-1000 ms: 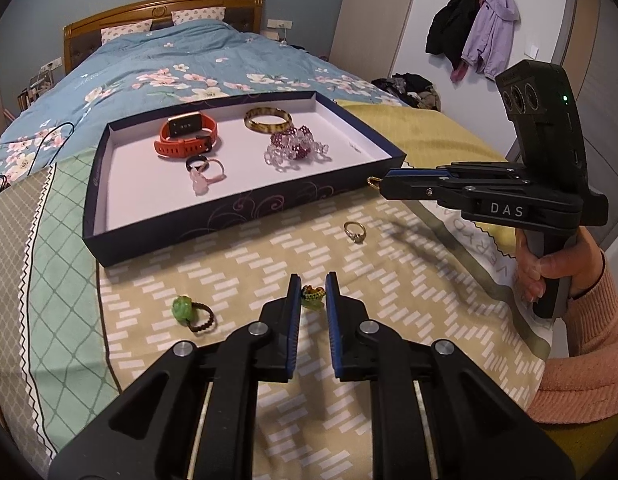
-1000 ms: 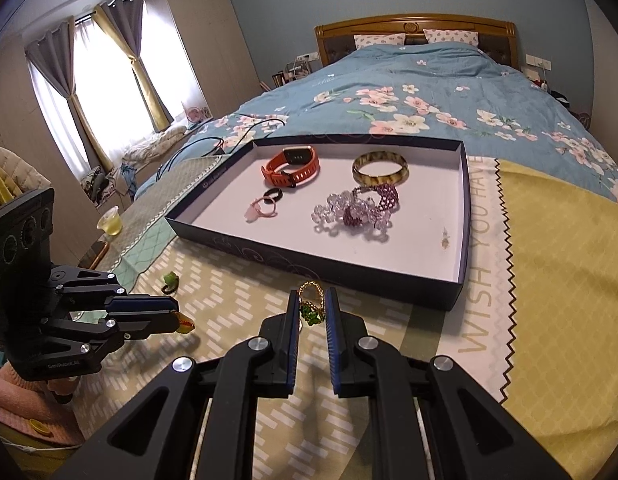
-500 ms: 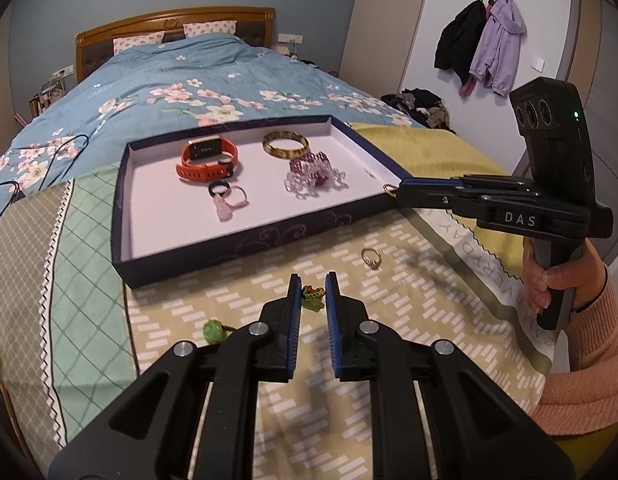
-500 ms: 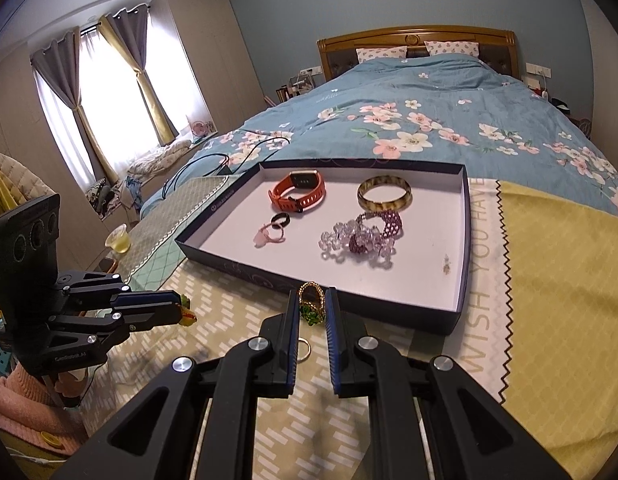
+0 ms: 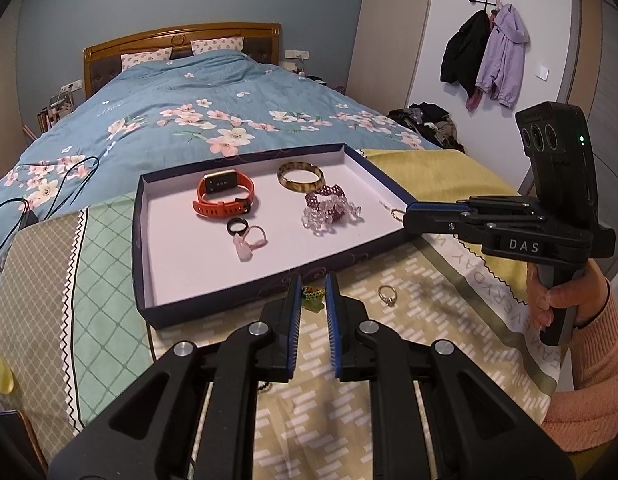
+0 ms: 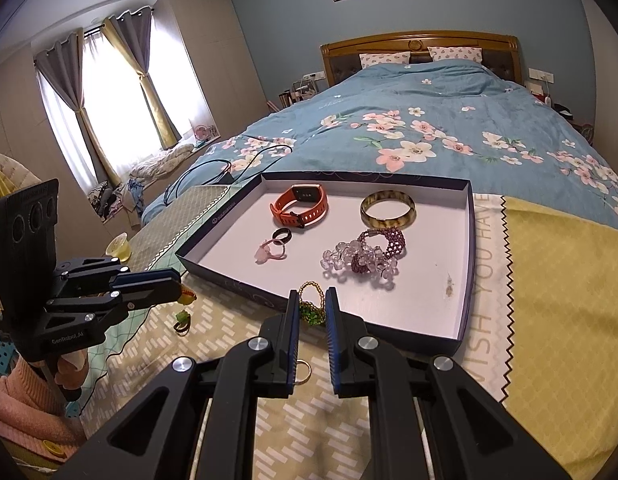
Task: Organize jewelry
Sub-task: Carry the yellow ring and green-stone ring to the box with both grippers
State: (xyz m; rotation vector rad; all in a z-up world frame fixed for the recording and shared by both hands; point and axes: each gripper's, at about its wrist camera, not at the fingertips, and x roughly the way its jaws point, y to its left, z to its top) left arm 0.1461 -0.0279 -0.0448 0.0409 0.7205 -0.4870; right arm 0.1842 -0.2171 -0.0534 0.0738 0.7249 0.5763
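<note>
Pinching a small green beaded ring (image 5: 311, 299), the left gripper (image 5: 311, 300) sits just short of the box's near wall (image 5: 245, 300). The right gripper (image 6: 311, 312) is likewise pressed onto a gold-and-green beaded ring (image 6: 311, 300) — loop upright, rising beyond the fingertips, over the box's near wall. Beside the box on the cloth lies a gold ring (image 5: 388, 294). Inside the box are an orange watch (image 5: 225, 196) lying crosswise, a bangle (image 5: 300, 176) and crystal bracelets (image 5: 329, 210).

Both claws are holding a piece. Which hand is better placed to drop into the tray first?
Right. The right claw, gripping the beaded ring, reaches the tray rim; the left claw, gripping its green ring, hangs short of the near wall.
</note>
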